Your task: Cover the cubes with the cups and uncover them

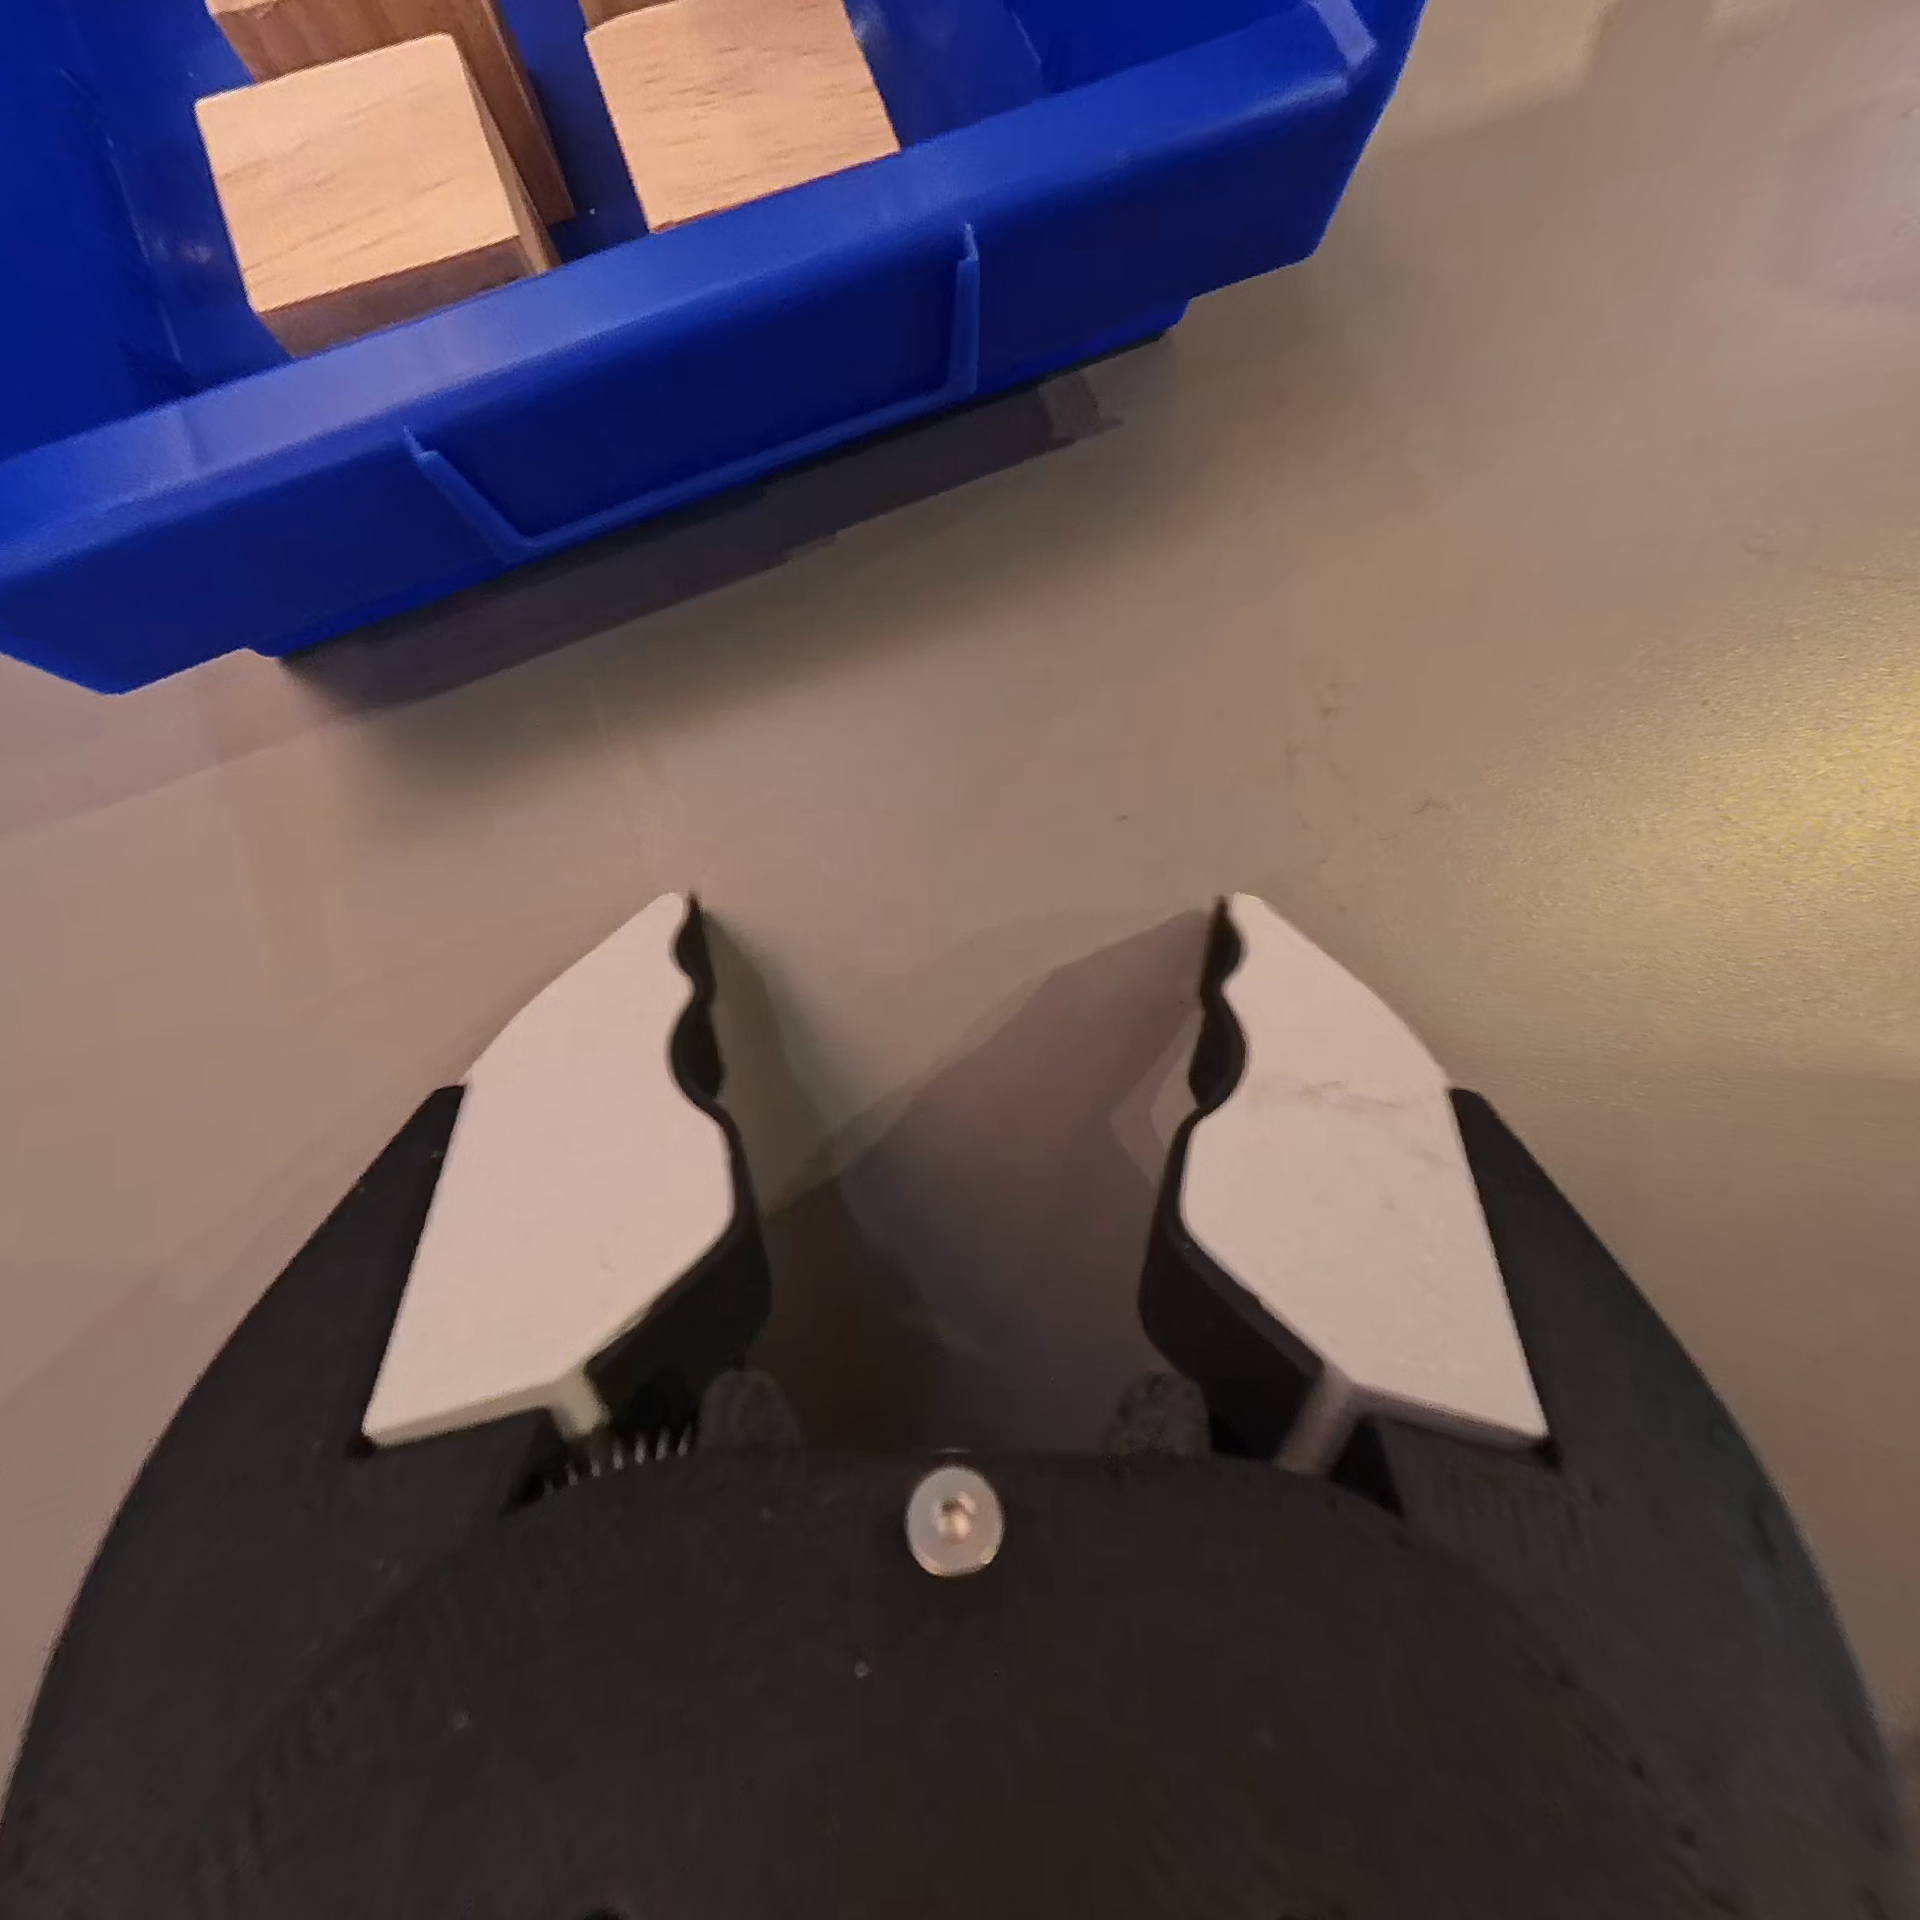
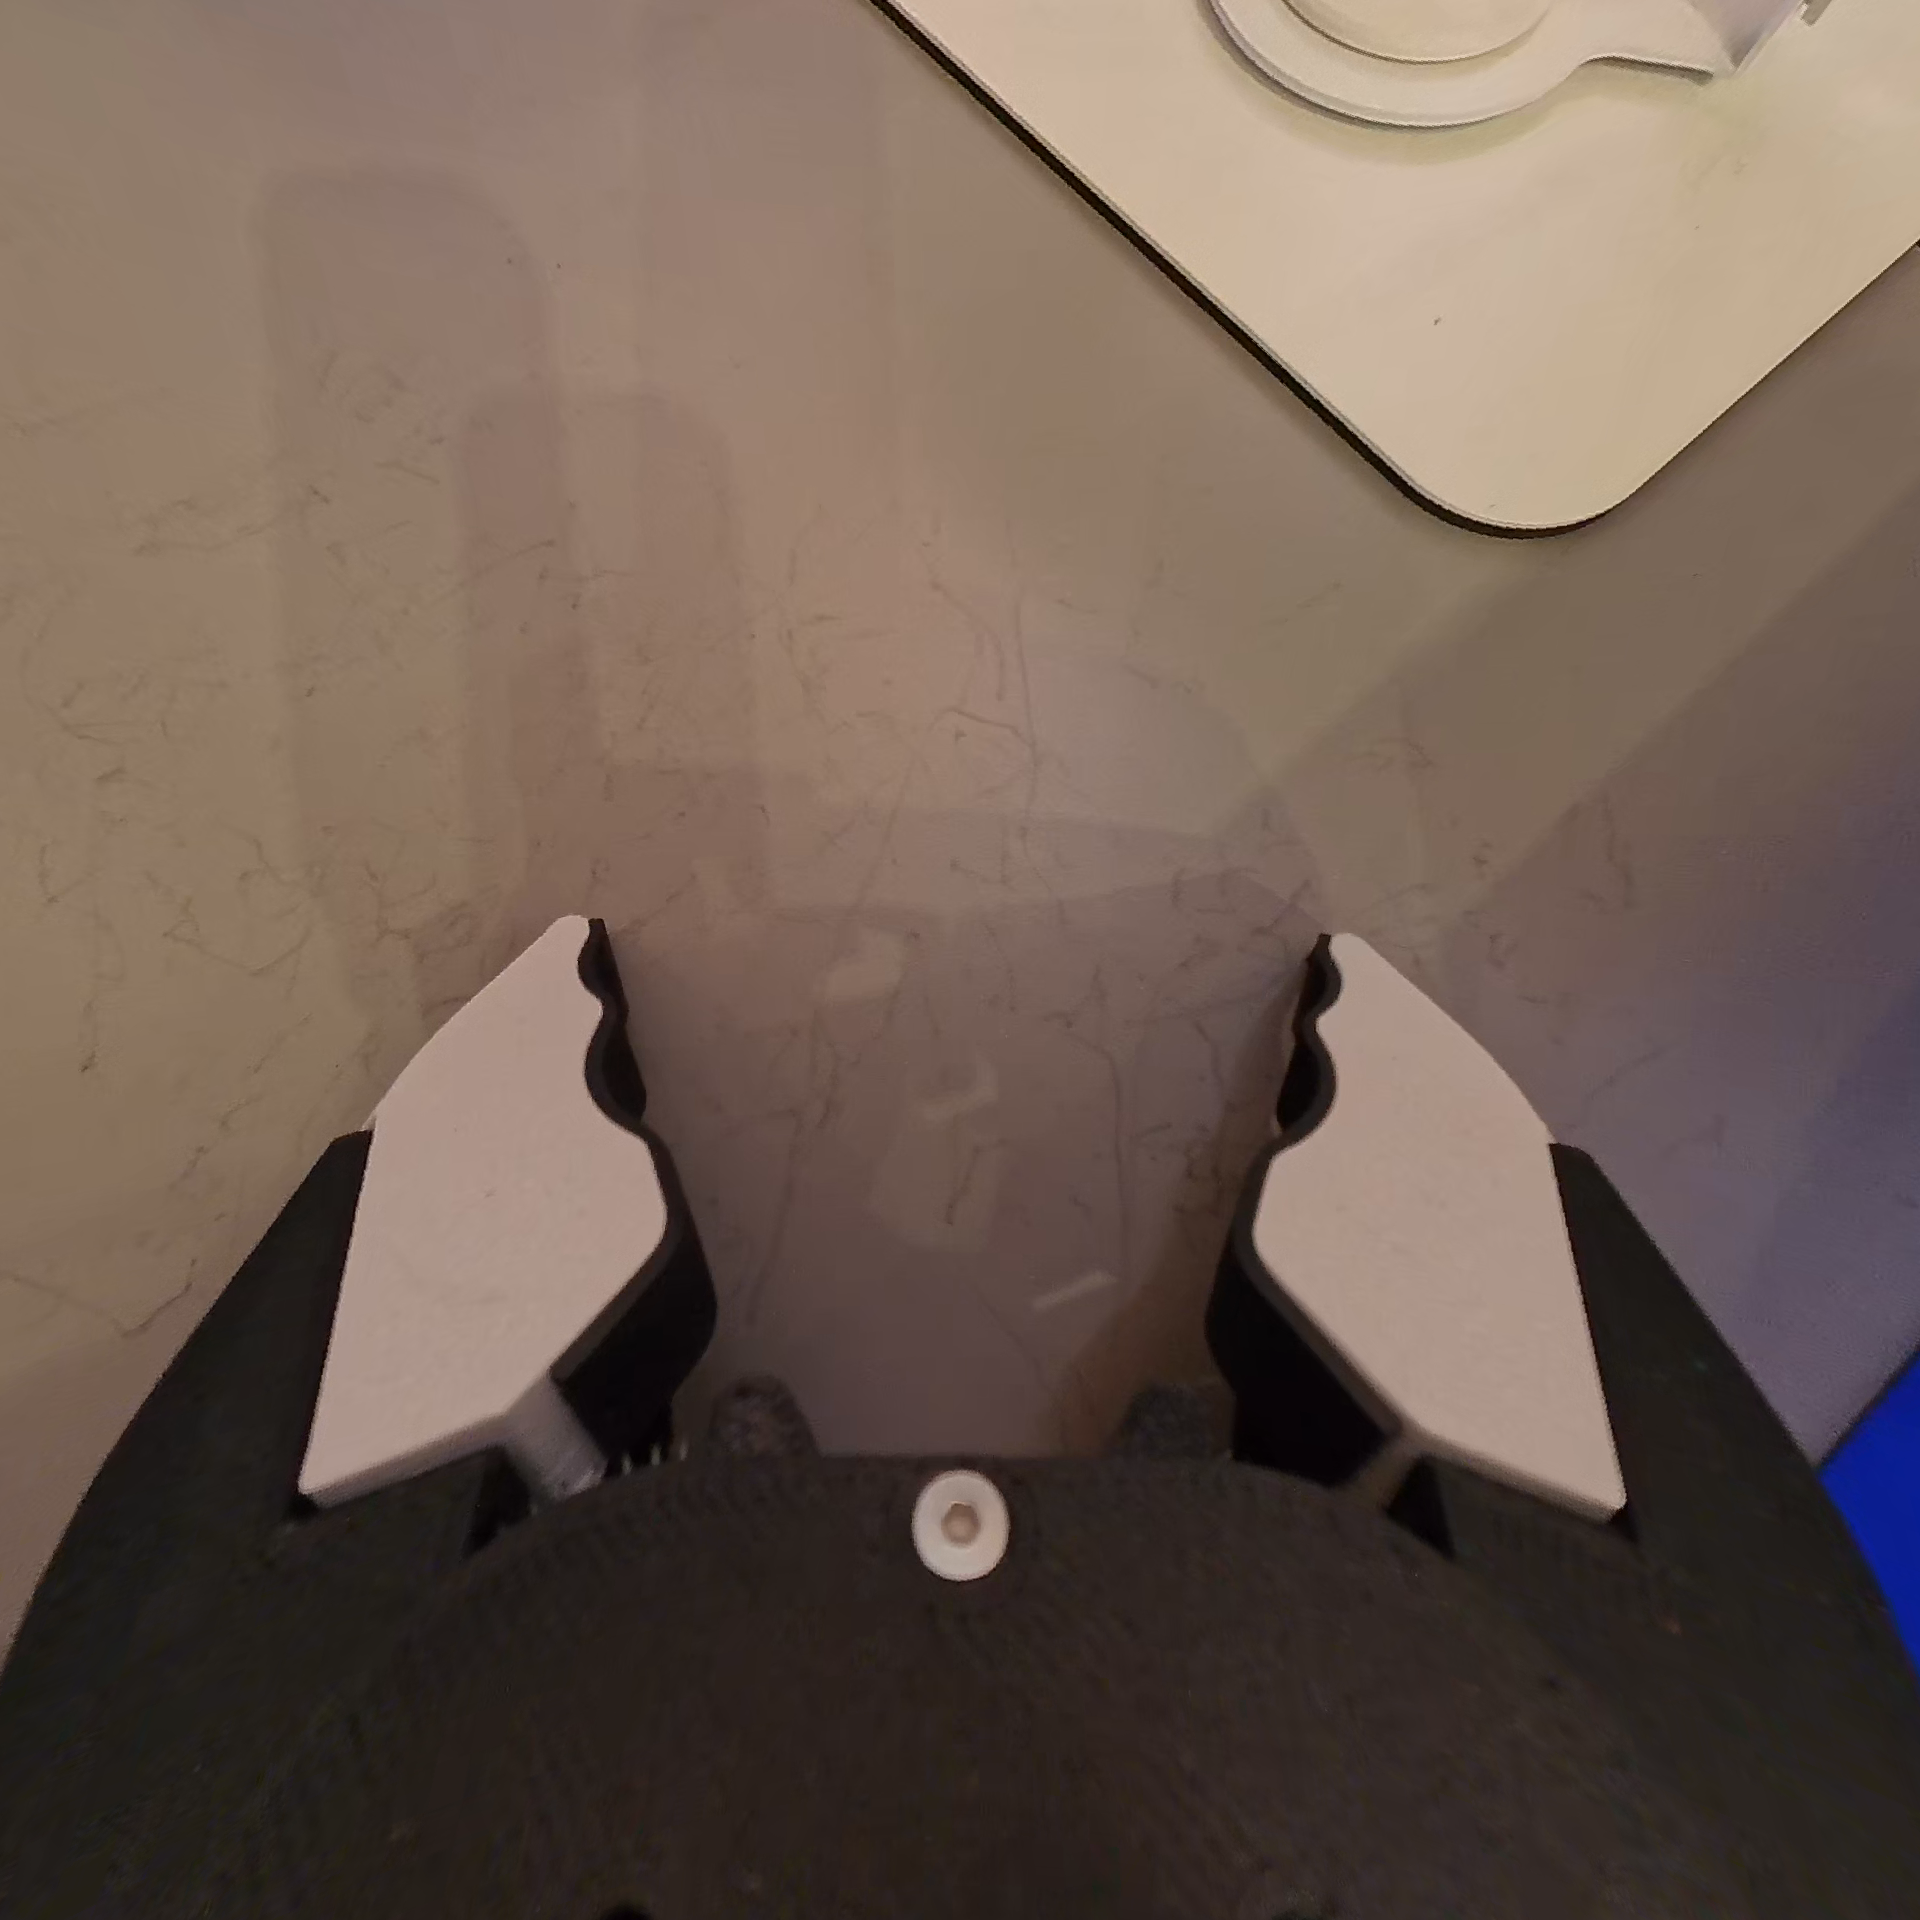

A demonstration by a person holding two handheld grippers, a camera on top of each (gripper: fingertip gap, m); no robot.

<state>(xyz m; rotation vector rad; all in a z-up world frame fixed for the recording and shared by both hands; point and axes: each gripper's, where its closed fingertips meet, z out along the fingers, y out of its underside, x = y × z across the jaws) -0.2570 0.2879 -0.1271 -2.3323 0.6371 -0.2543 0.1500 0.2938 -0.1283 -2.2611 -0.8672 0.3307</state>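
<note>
Cubes (image 1: 374, 177) only show up in your left wrist view, a few wooden ones sitting inside the blue bin (image 1: 727, 416) on the grey table (image 1: 1455, 727). Your left gripper (image 1: 956, 914) hangs wide apart and empty just short of the bin. Right gripper (image 2: 956, 935) is spread wide too, holding nothing, with a white board (image 2: 1507, 312) and a white round thing (image 2: 1455, 83) beyond it. No readable writing anywhere.
</note>
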